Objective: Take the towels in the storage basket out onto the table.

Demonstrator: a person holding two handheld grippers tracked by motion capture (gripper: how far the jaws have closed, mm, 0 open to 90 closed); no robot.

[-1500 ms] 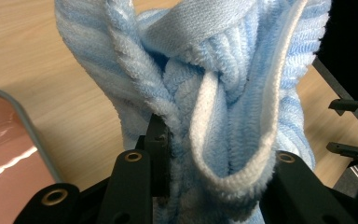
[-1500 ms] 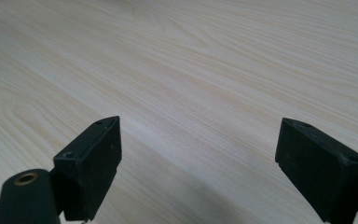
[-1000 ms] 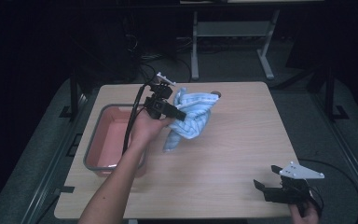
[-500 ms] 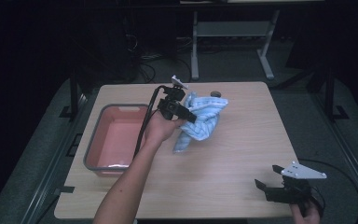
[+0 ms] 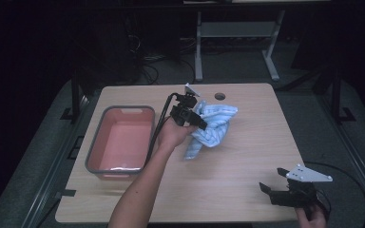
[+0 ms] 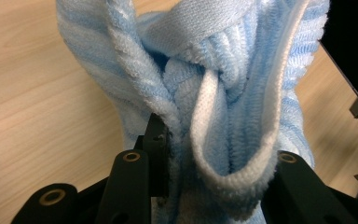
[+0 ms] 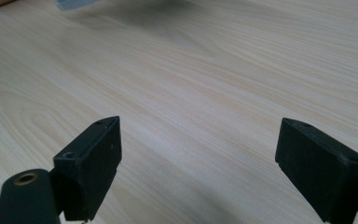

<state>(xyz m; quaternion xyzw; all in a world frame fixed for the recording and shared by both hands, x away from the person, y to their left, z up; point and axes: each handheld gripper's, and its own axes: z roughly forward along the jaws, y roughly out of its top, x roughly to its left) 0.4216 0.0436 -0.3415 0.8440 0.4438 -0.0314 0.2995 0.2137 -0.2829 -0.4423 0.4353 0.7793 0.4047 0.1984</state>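
Towel [image 5: 212, 126], blue-striped terry, is being held bunched above the worktop [image 5: 247, 156], right of the pink tub [image 5: 121, 140]; left gripper [image 6: 214, 186] is clamped on its folds. Soft, light, limp: a thick gathered fold is being judged safest. Right gripper [image 7: 198, 158] is standing apart, near right.

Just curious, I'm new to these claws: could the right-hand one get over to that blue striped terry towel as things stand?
Probably yes: the right claw stands open with bare wooden table between it and the towel.
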